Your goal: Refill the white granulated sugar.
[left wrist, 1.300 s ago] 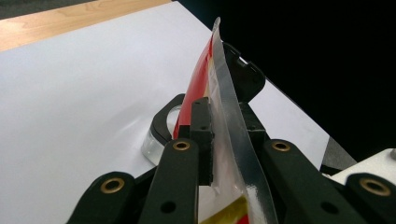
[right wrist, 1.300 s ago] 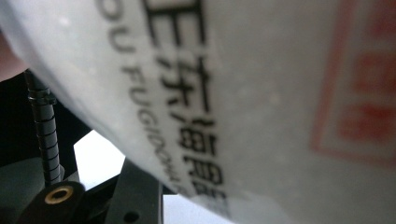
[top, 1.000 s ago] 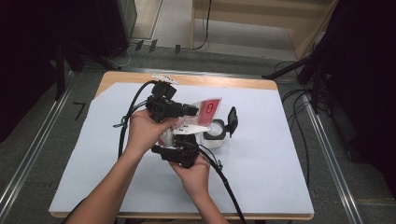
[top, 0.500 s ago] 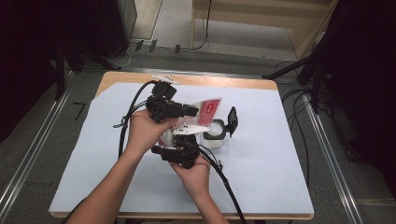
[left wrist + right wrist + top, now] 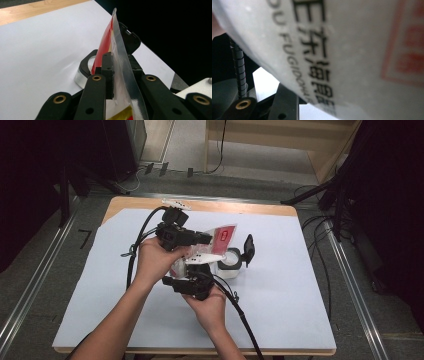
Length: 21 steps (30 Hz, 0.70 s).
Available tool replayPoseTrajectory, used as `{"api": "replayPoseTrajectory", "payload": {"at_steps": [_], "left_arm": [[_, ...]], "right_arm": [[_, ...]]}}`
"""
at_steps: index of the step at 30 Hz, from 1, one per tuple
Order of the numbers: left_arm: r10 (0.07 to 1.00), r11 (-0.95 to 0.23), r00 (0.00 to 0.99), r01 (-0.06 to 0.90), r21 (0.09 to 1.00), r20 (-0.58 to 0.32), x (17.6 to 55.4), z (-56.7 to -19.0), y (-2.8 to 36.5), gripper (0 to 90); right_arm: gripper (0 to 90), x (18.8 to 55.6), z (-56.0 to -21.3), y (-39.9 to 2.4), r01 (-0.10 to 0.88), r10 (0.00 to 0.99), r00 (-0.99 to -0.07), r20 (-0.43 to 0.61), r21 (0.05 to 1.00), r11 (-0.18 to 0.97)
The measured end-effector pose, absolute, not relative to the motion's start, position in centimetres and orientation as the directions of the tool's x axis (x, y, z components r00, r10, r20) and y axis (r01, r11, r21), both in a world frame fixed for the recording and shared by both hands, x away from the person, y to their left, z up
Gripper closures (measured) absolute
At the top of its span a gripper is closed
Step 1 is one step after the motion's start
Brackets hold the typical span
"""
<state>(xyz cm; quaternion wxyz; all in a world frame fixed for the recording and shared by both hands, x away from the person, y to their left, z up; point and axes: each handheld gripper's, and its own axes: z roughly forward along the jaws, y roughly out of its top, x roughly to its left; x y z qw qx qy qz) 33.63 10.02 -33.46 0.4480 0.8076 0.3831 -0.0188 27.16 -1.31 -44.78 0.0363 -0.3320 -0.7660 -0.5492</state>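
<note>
My left gripper [image 5: 113, 75] clamps pouch [image 5: 220, 240] edge; long axis runs toward 2 o'clock, over open container [image 5: 231, 262]. Right gripper [image 5: 192, 282] at 6 o'clock, grip unclear.

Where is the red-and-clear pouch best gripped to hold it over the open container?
Probably at the flat sealed edge of the pouch, coming in edge-on from the person's side, as the left gripper does: the thin film fits between closed jaws, leaving the far end free above the container.
</note>
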Motion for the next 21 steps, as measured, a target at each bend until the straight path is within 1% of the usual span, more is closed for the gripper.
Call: {"api": "replayPoseTrajectory", "payload": {"at_steps": [8,17,21], "left_arm": [[0.601,-0.303,0.705,0.636,0.710,-0.376,33.63,-33.42,9.99,81.0],[0.595,-0.305,0.712,0.630,0.714,-0.373,33.60,-33.25,9.84,80.3],[0.586,-0.299,0.718,0.622,0.723,-0.375,33.61,-33.27,9.75,78.6]], "right_arm": [[61.0,27.05,-44.70,-1.29,0.552,0.478,-0.771,0.421,0.816,0.172],[61.0,26.89,-44.34,-1.31,0.575,0.483,-0.752,0.449,0.804,0.148],[60.9,26.89,-44.23,-1.37,0.584,0.480,-0.746,0.462,0.800,0.138]]}}
